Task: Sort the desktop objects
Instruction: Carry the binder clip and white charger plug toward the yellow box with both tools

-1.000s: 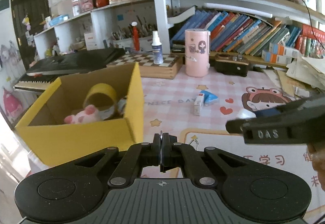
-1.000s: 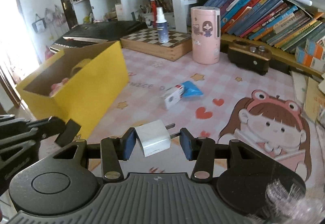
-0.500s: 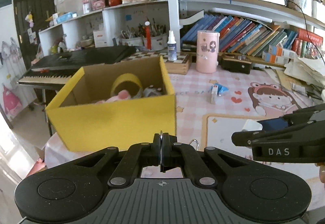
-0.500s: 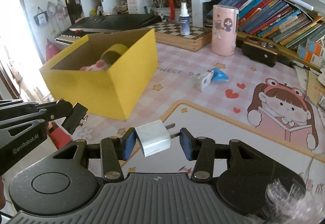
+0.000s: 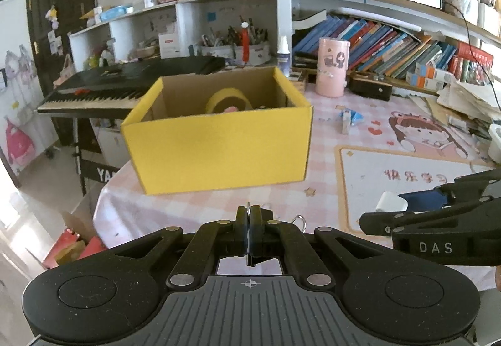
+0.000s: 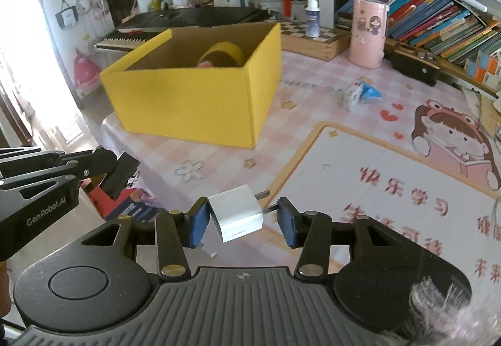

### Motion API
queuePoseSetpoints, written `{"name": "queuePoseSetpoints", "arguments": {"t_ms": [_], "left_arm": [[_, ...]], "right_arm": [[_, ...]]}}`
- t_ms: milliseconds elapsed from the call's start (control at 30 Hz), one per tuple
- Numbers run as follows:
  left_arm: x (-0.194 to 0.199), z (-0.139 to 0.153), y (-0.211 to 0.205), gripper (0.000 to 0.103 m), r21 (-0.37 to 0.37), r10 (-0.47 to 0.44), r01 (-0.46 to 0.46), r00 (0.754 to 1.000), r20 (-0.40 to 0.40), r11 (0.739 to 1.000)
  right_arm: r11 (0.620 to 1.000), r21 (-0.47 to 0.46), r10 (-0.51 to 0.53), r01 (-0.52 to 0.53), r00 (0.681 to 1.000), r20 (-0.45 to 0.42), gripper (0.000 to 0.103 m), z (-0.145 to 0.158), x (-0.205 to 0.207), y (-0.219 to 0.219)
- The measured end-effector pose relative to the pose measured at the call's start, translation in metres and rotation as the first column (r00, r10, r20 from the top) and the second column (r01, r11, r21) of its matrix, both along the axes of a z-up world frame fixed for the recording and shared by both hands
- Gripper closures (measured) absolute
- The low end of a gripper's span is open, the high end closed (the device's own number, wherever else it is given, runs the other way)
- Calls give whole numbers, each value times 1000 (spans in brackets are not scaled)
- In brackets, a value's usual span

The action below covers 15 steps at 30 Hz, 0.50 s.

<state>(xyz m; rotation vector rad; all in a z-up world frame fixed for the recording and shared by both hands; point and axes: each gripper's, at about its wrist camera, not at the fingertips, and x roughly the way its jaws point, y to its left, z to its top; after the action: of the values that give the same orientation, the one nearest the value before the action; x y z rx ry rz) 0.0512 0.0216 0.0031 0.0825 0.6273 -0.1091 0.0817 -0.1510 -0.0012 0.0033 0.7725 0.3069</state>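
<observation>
Now: right gripper (image 6: 239, 218) fingers hold one white charger (image 6: 235, 213); left gripper (image 5: 249, 231) fingers pinch one binder clip (image 5: 266, 216); one yellow box (image 5: 219, 139).

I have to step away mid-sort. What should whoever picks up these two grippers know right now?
Right gripper: shut on the white charger plug, held above the mat.
Left gripper: shut on a black binder clip, also in the air.
Yellow box: open, in front of both grippers; yellow tape roll and a pink toy already inside.
Left to do: drop in plug and clip, then fetch the small white carton and blue packet on the mat.
</observation>
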Motion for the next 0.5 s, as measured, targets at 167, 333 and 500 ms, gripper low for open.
{"name": "queuePoseSetpoints", "arguments": {"t_ms": [167,333,500], "left_arm": [[-14,-2,16,103,8,-1,1,1000,-3,1000],[-25,-2,29,103,8,8,-8,1000,0,1000],[-32,0,39,103,2,21,-21,1000,14,1000]], "right_arm": [[1000,6,3,-3,1000,-10,59,-5,-14,19],[1000,7,12,-12,1000,-9,59,-6,-26,35],[1000,0,25,-25,1000,-2,59,-4,-33,46]]}}
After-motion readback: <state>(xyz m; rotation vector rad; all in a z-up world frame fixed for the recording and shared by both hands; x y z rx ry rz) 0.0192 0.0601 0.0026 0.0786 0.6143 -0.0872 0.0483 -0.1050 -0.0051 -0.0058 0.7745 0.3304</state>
